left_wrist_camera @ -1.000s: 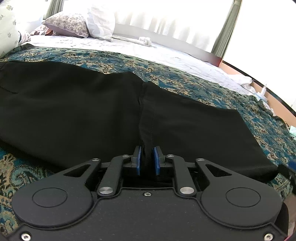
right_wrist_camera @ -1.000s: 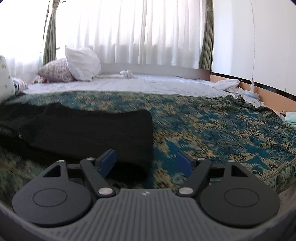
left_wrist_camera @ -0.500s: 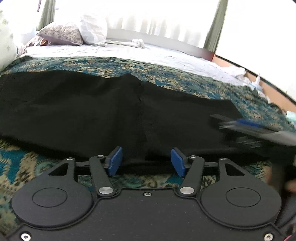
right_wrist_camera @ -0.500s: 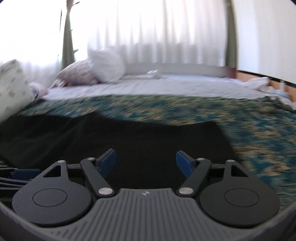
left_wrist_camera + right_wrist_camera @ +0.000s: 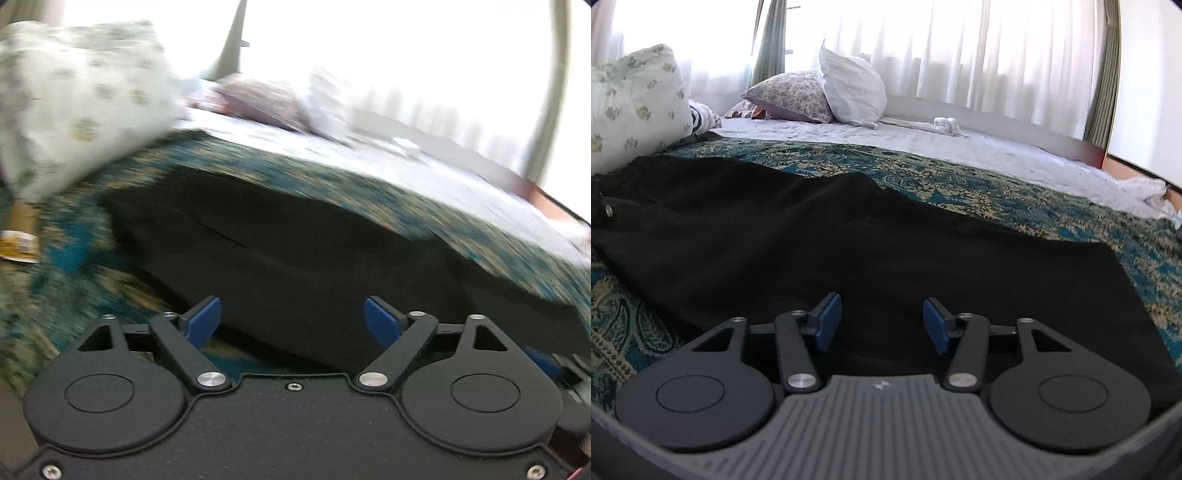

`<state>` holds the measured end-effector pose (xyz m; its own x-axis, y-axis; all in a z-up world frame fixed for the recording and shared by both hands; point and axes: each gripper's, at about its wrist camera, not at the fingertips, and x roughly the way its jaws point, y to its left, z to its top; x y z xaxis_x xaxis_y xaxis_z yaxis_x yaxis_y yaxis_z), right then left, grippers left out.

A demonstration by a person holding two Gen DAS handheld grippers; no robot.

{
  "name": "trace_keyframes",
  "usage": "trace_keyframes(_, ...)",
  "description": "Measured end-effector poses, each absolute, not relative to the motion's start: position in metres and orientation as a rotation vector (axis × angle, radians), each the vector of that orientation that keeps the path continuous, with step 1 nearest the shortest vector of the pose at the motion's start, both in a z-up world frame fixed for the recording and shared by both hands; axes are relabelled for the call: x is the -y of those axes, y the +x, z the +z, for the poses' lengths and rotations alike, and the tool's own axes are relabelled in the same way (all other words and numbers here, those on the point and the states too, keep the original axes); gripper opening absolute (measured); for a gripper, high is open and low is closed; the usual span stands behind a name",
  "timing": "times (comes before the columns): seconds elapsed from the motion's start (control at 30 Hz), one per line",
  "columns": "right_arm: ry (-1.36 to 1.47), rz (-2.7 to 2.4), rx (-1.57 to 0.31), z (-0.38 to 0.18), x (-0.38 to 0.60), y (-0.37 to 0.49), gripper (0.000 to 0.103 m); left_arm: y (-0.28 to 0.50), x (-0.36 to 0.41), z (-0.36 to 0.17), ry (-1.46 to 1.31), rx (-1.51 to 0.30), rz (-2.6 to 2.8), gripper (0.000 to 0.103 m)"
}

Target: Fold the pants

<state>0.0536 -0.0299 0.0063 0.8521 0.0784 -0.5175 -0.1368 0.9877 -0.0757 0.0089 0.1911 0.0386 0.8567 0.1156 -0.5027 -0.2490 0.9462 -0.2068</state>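
The black pants (image 5: 820, 243) lie flat on the teal patterned bedspread (image 5: 1015, 199). They also show in the left wrist view (image 5: 314, 258), which is blurred. My left gripper (image 5: 293, 319) is open and empty at the near edge of the pants, toward their left end. My right gripper (image 5: 881, 321) is open and empty, low over the near edge of the pants, its blue pads (image 5: 827, 321) apart. Part of the left gripper (image 5: 607, 208) shows at the left edge of the right wrist view. Part of the right gripper (image 5: 546, 363) shows at the lower right of the left wrist view.
A white floral pillow (image 5: 635, 107) sits at the left by the pants' end. A patterned pillow (image 5: 790, 96) and a white pillow (image 5: 853, 88) lie at the back on a white sheet (image 5: 960, 144). A yellow-labelled object (image 5: 20, 236) lies left of the pants.
My left gripper let go of the pants' near edge, opened, and swung left toward the floral pillow. My right gripper moved left from the pants' right end to over the pants, its jaws somewhat narrower.
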Motion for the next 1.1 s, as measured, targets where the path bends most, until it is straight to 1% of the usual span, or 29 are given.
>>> trace_keyframes(0.13,-0.113,0.105,-0.525,0.004,0.031,0.053,0.069,0.022,-0.233,0.035,-0.365,-0.471,0.356,0.091)
trace_keyframes(0.2,-0.135,0.083,-0.514,0.002,0.028,0.053,0.074,0.031,-0.252,0.033,-0.407,-0.466,0.412,0.091)
trace_keyframes(0.3,-0.132,0.065,-0.516,0.001,0.027,0.054,0.077,0.041,-0.270,0.027,-0.439,-0.454,0.486,0.091)
trace_keyframes(0.4,-0.095,0.070,-0.531,0.002,0.034,0.057,0.079,0.050,-0.282,0.018,-0.485,-0.484,0.490,0.090)
trace_keyframes(0.6,-0.074,0.077,-0.539,0.002,0.039,0.060,0.080,0.068,-0.302,0.006,-0.587,-0.480,0.432,0.089)
trace_keyframes(0.77,-0.072,0.078,-0.539,0.001,0.040,0.061,0.080,0.085,-0.297,0.002,-0.539,-0.504,0.450,0.089)
trace_keyframes(0.8,-0.072,0.078,-0.539,0.000,0.040,0.061,0.080,0.087,-0.294,0.003,-0.524,-0.510,0.457,0.084)
trace_keyframes(0.83,-0.071,0.079,-0.539,0.000,0.040,0.061,0.080,0.088,-0.291,0.004,-0.505,-0.513,0.473,0.074)
trace_keyframes(0.87,-0.071,0.078,-0.540,0.000,0.039,0.061,0.080,0.087,-0.288,0.005,-0.483,-0.505,0.523,0.038)
trace_keyframes(0.9,-0.070,0.079,-0.542,0.001,0.040,0.061,0.081,0.085,-0.286,0.007,-0.471,-0.489,0.547,0.025)
trace_keyframes(0.97,-0.082,0.083,-0.555,0.002,0.038,0.064,0.082,0.079,-0.284,0.010,-0.485,-0.442,0.521,0.016)
trace_keyframes(1.0,-0.091,0.085,-0.565,0.004,0.037,0.065,0.084,0.076,-0.282,0.013,-0.479,-0.422,0.514,0.014)
trace_keyframes(1.1,-0.054,0.123,-0.615,0.016,0.046,0.072,0.087,0.070,-0.260,0.033,-0.373,-0.364,0.474,0.013)
